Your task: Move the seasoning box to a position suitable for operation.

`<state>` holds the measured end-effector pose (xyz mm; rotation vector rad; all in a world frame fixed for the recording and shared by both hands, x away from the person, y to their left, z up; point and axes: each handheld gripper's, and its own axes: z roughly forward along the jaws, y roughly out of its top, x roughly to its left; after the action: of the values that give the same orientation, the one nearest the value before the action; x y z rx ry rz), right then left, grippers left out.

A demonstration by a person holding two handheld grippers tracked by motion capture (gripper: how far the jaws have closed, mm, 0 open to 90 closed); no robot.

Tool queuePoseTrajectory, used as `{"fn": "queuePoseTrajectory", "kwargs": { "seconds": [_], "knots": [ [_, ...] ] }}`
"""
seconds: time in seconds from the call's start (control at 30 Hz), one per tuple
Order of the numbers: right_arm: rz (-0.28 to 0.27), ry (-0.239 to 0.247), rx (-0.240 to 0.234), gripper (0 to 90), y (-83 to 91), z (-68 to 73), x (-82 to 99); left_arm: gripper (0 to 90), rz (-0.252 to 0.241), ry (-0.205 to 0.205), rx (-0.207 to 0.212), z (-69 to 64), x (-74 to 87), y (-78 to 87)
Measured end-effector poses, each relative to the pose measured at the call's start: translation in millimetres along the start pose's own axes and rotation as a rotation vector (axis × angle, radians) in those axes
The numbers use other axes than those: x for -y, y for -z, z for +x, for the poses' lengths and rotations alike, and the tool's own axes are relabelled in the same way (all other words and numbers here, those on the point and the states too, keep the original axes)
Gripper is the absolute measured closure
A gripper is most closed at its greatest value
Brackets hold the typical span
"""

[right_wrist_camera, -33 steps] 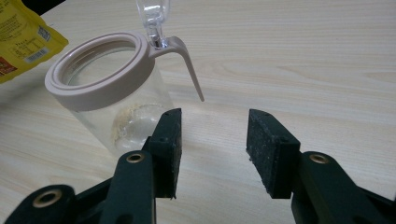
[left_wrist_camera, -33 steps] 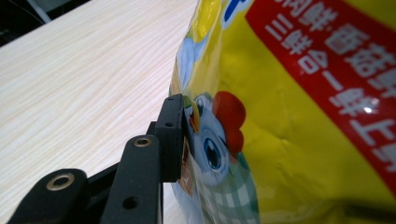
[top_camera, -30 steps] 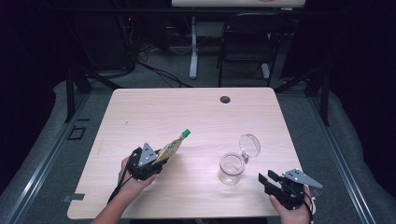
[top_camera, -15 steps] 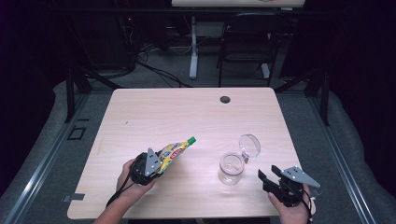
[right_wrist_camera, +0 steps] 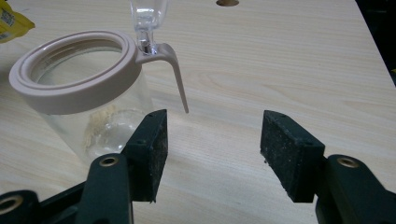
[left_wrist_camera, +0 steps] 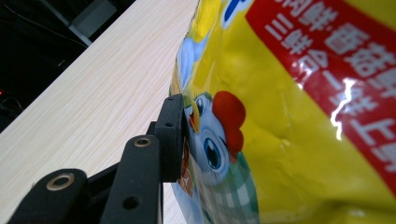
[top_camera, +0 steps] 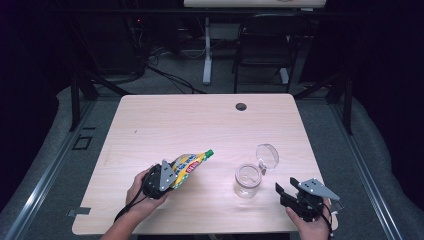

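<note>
A dark lab or studio: lone wooden table [top_camera: 210,125], black curtains, floor cables [top_camera: 165,75], an office chair [top_camera: 265,45].

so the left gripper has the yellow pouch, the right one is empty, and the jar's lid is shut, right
Not quite: the jar has its lid flipped open, standing up behind the rim, as the high view shows. The rest holds: the left gripper grips the yellow pouch, and the right gripper is empty, its jaws having just opened beside the jar.

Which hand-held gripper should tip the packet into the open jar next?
Left: the left hand-held gripper already clamps the yellow packet, spout toward the jar. The right hand-held gripper is open, empty.
</note>
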<state>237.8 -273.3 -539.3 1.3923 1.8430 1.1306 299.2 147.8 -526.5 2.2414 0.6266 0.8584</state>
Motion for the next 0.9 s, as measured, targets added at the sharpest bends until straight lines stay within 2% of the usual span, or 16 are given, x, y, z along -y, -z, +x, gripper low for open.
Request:
{"fn": "queuePoseTrajectory", "kwargs": {
  "seconds": [0.1,0.4,0.57,0.73,0.9],
  "knots": [
    [0.001,0.004,0.004,40.7,0.2,-0.3,0.2,63.0,0.004,-0.017,-0.005,-1.4,-0.9,0.1],
    [0.004,0.002,-0.004,39.0,-0.6,-0.5,0.6,63.0,0.006,-0.024,-0.004,-5.0,-2.0,0.1],
    [0.003,0.001,-0.008,38.7,-0.4,0.0,0.6,63.0,0.007,-0.044,-0.007,-6.8,-3.0,-0.1],
    [0.004,-0.017,-0.019,39.6,-0.4,-0.6,1.2,63.0,0.006,-0.048,-0.010,-8.5,-3.6,0.1],
    [0.012,-0.017,-0.013,40.7,-1.4,-0.7,1.7,63.0,0.013,-0.082,-0.027,-11.2,-5.3,0.6]
  ]
}}
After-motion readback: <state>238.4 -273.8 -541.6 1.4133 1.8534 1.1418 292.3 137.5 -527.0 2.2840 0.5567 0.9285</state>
